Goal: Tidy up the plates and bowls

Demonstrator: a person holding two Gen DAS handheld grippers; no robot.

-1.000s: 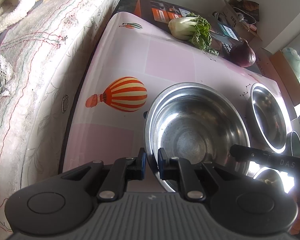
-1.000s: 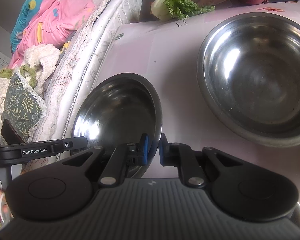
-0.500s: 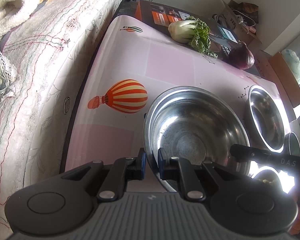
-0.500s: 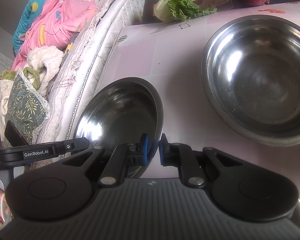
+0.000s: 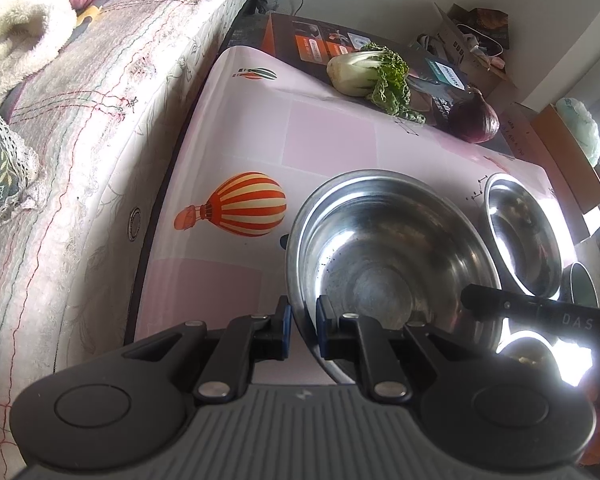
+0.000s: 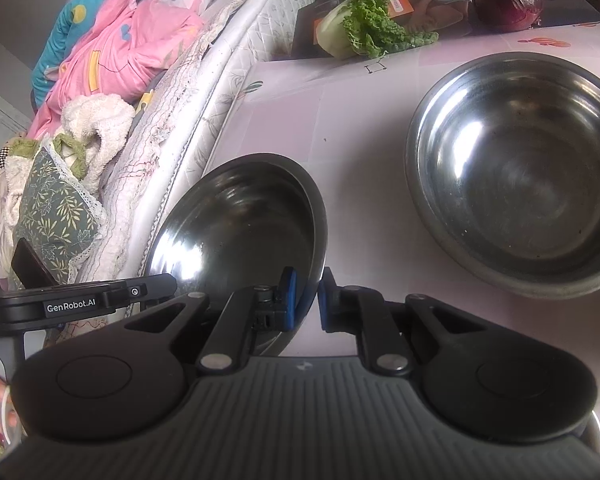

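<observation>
My left gripper (image 5: 301, 322) is shut on the near rim of a large steel bowl (image 5: 384, 256), held over the pink table (image 5: 328, 140). My right gripper (image 6: 307, 296) is shut on the right rim of another steel bowl (image 6: 240, 224), tilted above the table's left edge. A bigger steel bowl (image 6: 520, 168) rests on the table to the right in the right wrist view. In the left wrist view a second steel bowl (image 5: 520, 232) lies to the right, with a small dark bowl (image 5: 582, 290) beyond it.
A bed with a quilted mattress (image 5: 80, 120) runs along the table's left side. Bok choy (image 5: 372, 72) and a red onion (image 5: 474, 122) sit at the far end near printed boxes (image 5: 312, 44). A balloon print (image 5: 240, 204) marks the tablecloth.
Both held bowls have shifted slightly nearer and lower in view as the grippers moved a little; the grips are unchanged.
</observation>
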